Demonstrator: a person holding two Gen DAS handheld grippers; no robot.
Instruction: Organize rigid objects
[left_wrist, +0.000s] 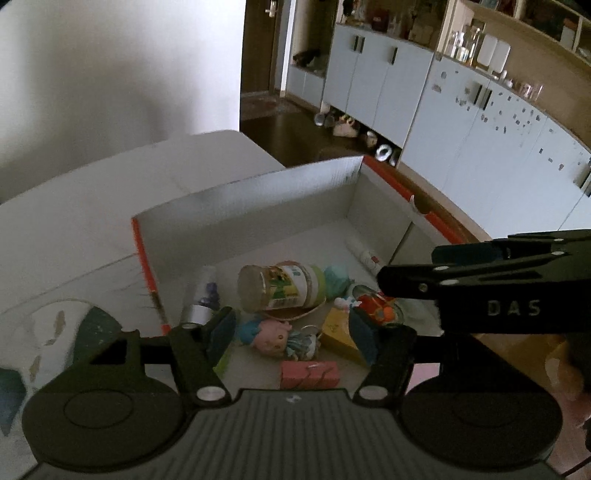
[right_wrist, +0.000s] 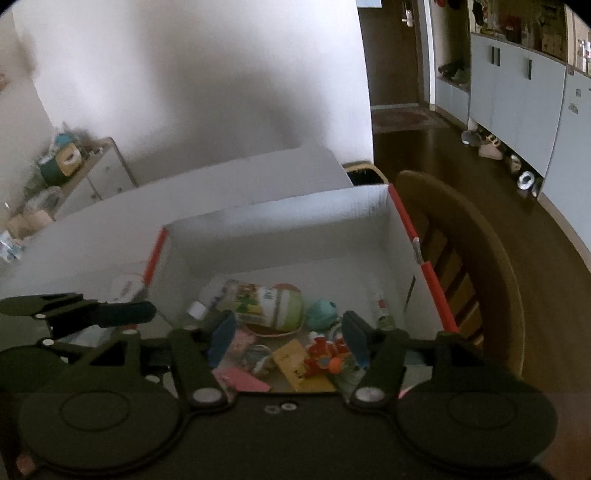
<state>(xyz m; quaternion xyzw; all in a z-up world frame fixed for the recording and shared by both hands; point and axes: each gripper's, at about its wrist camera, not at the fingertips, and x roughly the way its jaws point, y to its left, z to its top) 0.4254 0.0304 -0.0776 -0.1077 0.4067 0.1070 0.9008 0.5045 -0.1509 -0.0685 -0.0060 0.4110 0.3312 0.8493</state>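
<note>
Jar (left_wrist: 280, 290) (on its side) among toys in white box (left_wrist: 258, 192)

The box (left_wrist: 236, 206) sits on the table (left_wrist: 74, 229). Inside, the jar (left_wrist: 280, 288) lies on its side on a dish (left_wrist: 295, 314), the doll (left_wrist: 277, 336) before it, a chair (right_wrist: 461, 240) right of the box.

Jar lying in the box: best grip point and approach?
Grip the jar across its labelled middle, coming from above. It lies on its side on a shallow dish, the pale green lid end pointing away towards the back of the box, so the round body probably offers the easiest span; toys crowd its near side.
</note>
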